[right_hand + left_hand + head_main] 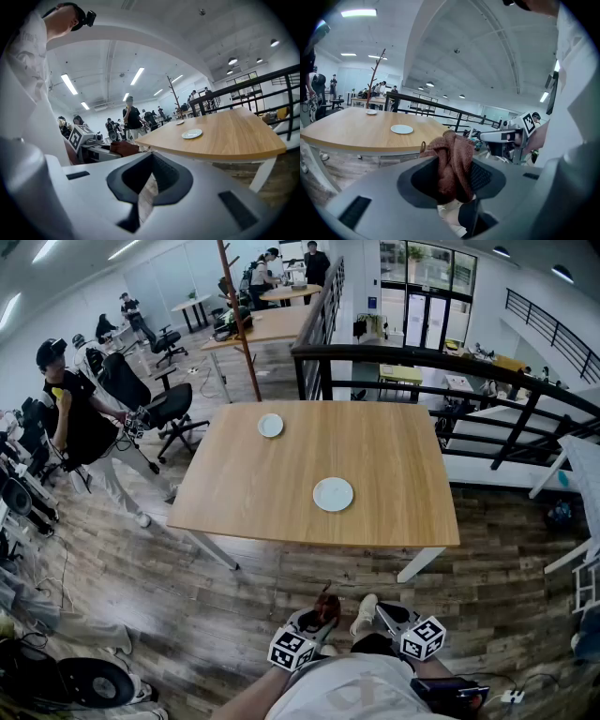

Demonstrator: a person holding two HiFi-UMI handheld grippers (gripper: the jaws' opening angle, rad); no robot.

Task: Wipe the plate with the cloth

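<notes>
The left gripper is low, close to the person's body and short of the table, pinching a bunched rust-brown cloth between its jaws. Just to its right, the right gripper has its jaws pressed together at the tips with nothing between them. Beyond them, across a strip of plank floor, stands a wooden table. A white plate lies near the middle of its near half, well apart from both grippers. A smaller plate sits by the far edge, left of centre.
</notes>
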